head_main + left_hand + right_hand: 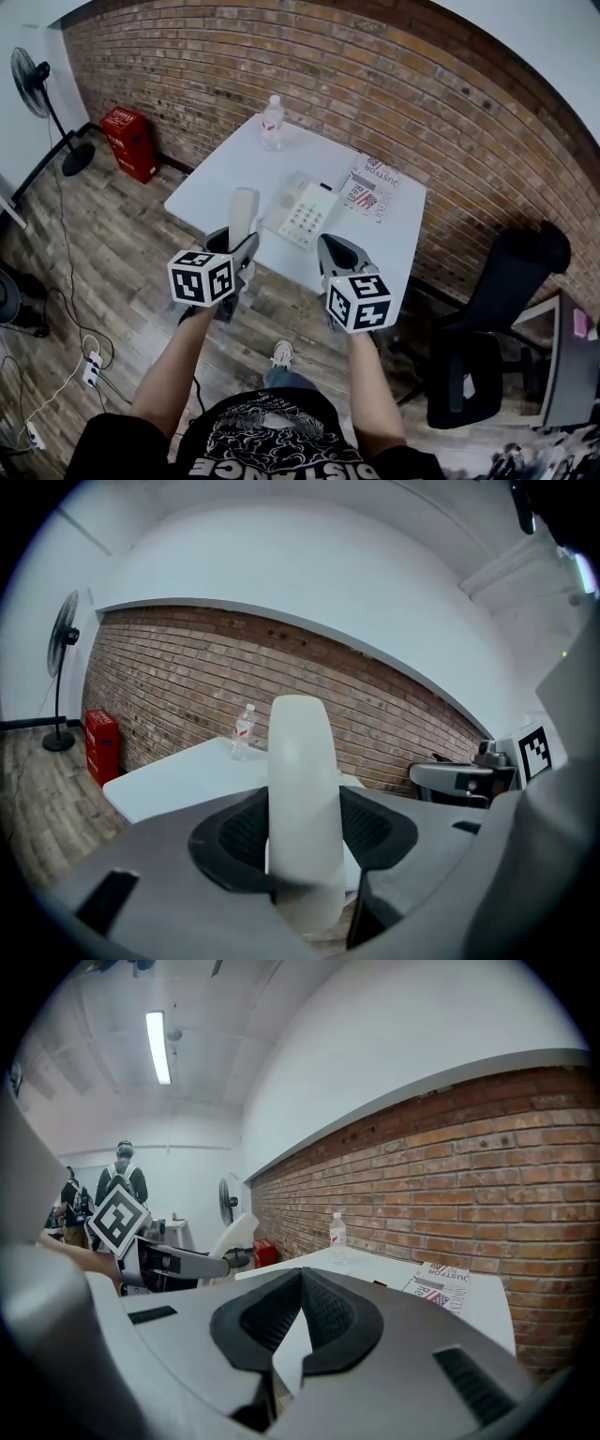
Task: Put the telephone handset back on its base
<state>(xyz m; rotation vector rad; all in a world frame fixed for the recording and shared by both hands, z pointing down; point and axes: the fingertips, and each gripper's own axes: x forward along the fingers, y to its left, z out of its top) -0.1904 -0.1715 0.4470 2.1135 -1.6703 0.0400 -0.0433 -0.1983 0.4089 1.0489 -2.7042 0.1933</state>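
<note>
Grip: left gripper [305, 855] pinches the handset [302, 780] near its lower end, with the jaws pressed on both flanks. The handset stands nearly upright out of the jaws, and its upper end is free.
Other jaws: right gripper [302, 1277] is pressed together at the tips with nothing between. It hangs just beside the left one, at about the same height.
Handset place: in the air, on the person's side of the table's [220, 183] near edge and well apart from the base [302, 212].
Handling: probably a light, stiff plastic shell, smooth enough to slip. Because the pinch is low, the long part above it could swing or pivot when tipped flat. A hold nearer the middle would likely steady it, and moderate pressure should do no harm.
Base: ahead of the left fingertips and a little towards the right gripper. It lies flat on the table with the keypad up, and the empty cradle seems to run along the side nearer the handset.
Cord: none can be made out.
Beyond the base: a printed paper [372, 187] lies just beside its far right side. A water bottle [272, 122] stands farther off at the table's far corner.
In the way: nothing lies between the handset and the cradle. The right gripper is the nearest thing to the path.
Off the table: a black chair [506, 300] is well out to the right. A red box [129, 141] and a fan [37, 84] are far to the left.
</note>
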